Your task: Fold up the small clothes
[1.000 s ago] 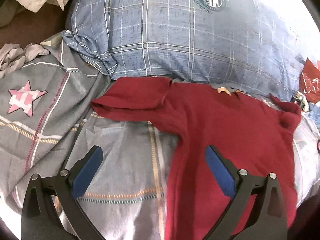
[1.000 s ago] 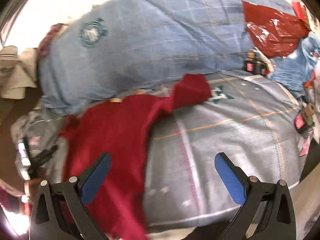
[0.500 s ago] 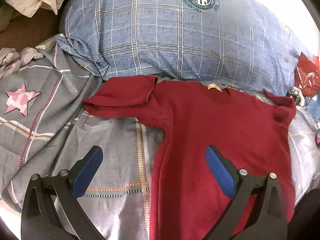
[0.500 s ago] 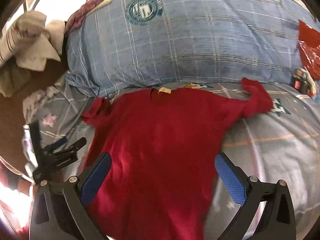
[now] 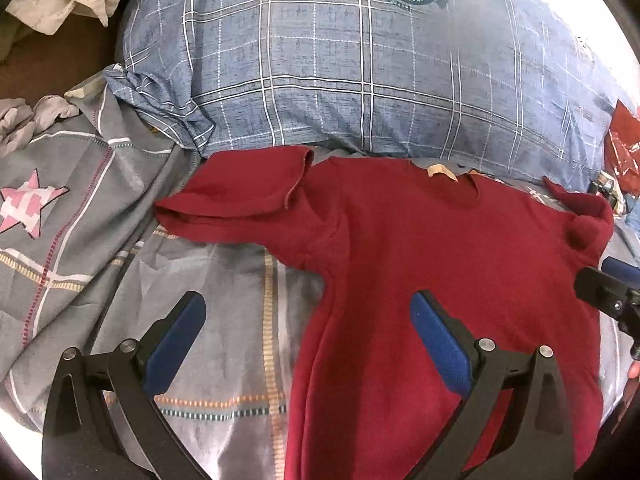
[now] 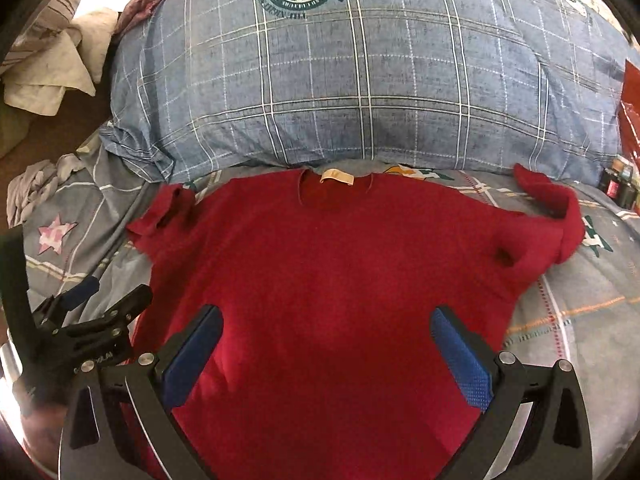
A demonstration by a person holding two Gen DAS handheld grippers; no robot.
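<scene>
**Basically still at square one: shirt's laid out, no folds yet**

So the red T-shirt (image 6: pixel 328 280) is spread flat on the bed, on the grey patterned sheet (image 5: pixel 224 280), with its collar and tan neck label (image 6: pixel 337 177) pointing at the big blue plaid pillow (image 6: pixel 360 80). The body looks reasonably smooth, so I'd call the laying-out part done. Neither sleeve is tidy though: the sleeve on the star-patch side of the pillow (image 5: pixel 240 196) has its cuff flipped back over itself, and the other sleeve (image 6: pixel 552 216) is bunched and curled up just below the pillow's far corner. No fold in the body that I can see. My guess is that everything is still left: flatten or tuck the sleeves, fold the sides in, then fold up toward the pillow.

Pose-wise, the left hand-held gripper (image 5: pixel 308 332) hovers over the shirt's side edge, with one blue pad above the sheet and the other above red fabric. Jaws are spread wide, gripping nothing. The right hand-held gripper (image 6: pixel 326 344) sits over the lower middle of the shirt, aimed straight at the pillow, also wide and empty. Both seem to be above the cloth rather than pressing on it, though I can't be sure of that.
</scene>
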